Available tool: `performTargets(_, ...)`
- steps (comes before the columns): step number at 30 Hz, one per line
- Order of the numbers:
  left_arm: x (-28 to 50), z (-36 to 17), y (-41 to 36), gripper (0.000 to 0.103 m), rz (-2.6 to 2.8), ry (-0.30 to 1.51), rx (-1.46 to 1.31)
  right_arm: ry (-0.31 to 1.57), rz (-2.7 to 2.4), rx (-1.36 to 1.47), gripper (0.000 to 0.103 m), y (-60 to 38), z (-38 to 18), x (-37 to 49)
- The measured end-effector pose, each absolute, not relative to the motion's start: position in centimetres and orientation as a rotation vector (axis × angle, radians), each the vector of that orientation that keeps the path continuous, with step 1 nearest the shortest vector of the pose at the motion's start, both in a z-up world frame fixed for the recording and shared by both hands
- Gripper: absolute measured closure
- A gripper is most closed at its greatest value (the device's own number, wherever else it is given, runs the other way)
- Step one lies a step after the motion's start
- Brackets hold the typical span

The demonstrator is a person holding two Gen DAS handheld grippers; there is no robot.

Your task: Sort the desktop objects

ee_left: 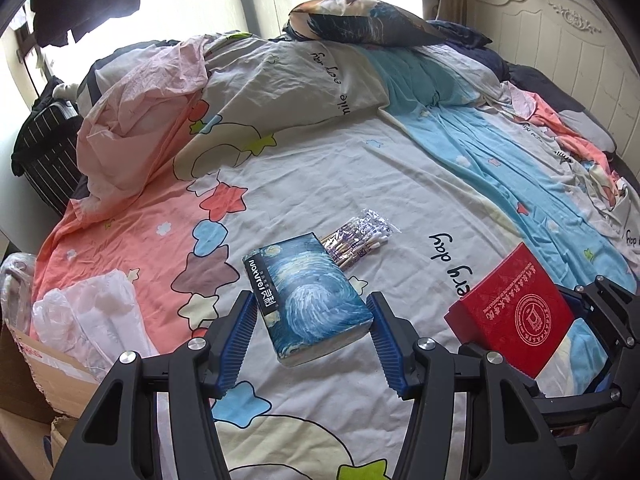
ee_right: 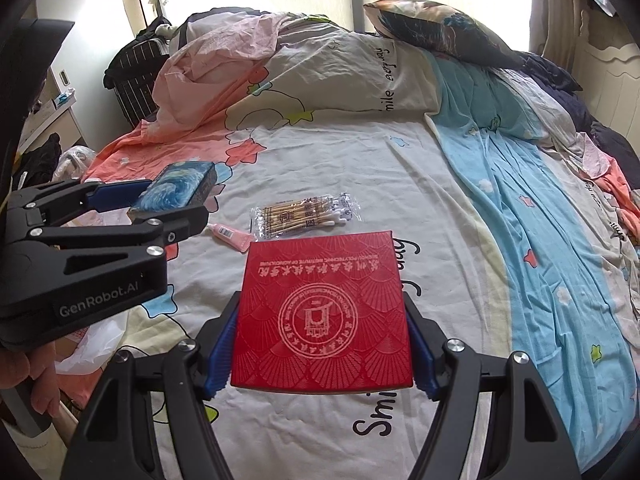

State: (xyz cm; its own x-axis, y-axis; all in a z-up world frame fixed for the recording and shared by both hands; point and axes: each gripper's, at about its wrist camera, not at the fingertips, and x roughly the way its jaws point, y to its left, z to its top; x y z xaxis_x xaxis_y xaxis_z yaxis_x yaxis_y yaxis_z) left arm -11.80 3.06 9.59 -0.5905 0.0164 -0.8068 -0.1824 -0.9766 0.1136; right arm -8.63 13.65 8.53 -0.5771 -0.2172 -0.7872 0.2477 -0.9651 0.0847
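Observation:
A blue swirl-pattern tissue pack (ee_left: 310,298) sits between the fingers of my left gripper (ee_left: 312,312), with gaps on both sides; the gripper is open around it. The pack (ee_right: 176,192) and left gripper (ee_right: 160,204) also show in the right wrist view, which seems to show the pack lifted off the bed. My right gripper (ee_right: 322,320) is shut on a red square box (ee_right: 322,314), held above the sheet; this box also shows in the left wrist view (ee_left: 516,316). A clear bag of cotton swabs (ee_right: 306,214) (ee_left: 358,242) and a small pink tube (ee_right: 232,236) lie on the bed.
The objects lie on a bed with a cartoon-print sheet (ee_right: 360,152). A bunched quilt (ee_right: 248,60) and a pillow (ee_right: 444,32) lie at the far side. Plastic bags (ee_left: 84,320) and a cardboard box (ee_left: 48,372) sit at the left edge. A striped suitcase (ee_right: 136,72) stands beyond.

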Motion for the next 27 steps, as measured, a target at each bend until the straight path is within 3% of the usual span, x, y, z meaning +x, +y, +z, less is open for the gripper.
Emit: performTargets(27,-5.0,16.2,-4.5,0.045,2.866,0.206,-1.253,0.198,-2.577,1.089,0.035,7.3,15.2,-4.8)
